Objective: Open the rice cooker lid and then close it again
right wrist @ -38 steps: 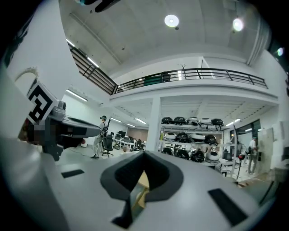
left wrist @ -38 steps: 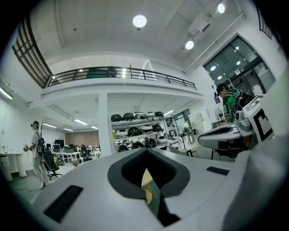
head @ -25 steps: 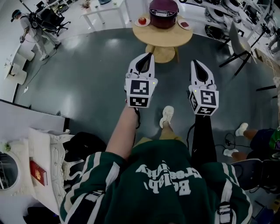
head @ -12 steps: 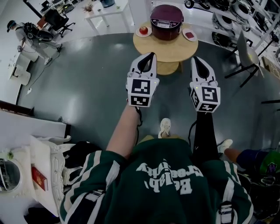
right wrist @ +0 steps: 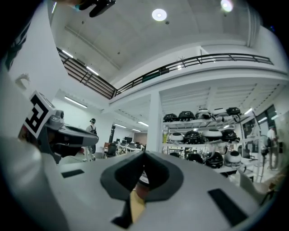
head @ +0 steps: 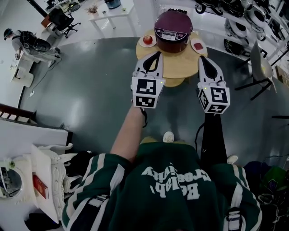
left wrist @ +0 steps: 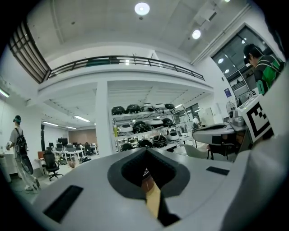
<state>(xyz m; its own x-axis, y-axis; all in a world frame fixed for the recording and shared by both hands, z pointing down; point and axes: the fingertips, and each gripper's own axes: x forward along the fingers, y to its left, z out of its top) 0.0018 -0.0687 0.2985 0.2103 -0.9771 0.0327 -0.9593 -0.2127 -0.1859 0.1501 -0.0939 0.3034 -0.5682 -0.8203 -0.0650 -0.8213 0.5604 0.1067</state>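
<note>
A dark maroon rice cooker [head: 173, 25] stands with its lid down on a small round wooden table [head: 179, 64] ahead of me. The left gripper [head: 156, 54] and the right gripper [head: 202, 60] are held side by side in the air in front of me, their tips over the table's near edge in the head view, short of the cooker. Both sets of jaws meet at the tips with nothing between them. The left gripper [left wrist: 145, 168] and the right gripper [right wrist: 143, 169] each look along shut jaws, and only a sliver of table shows through the gap.
A plate with a red apple [head: 147, 39] lies left of the cooker, and another plate [head: 198, 44] lies to its right. A white table [head: 110, 11] stands at the back left, a chair [head: 262, 67] to the right, and a white cabinet [head: 45, 167] at the lower left. Shelves of helmets [left wrist: 144, 128] stand behind.
The table and rice cooker have come closer and lower in the head view as the person walks toward them. Both grippers stay shut and level.
</note>
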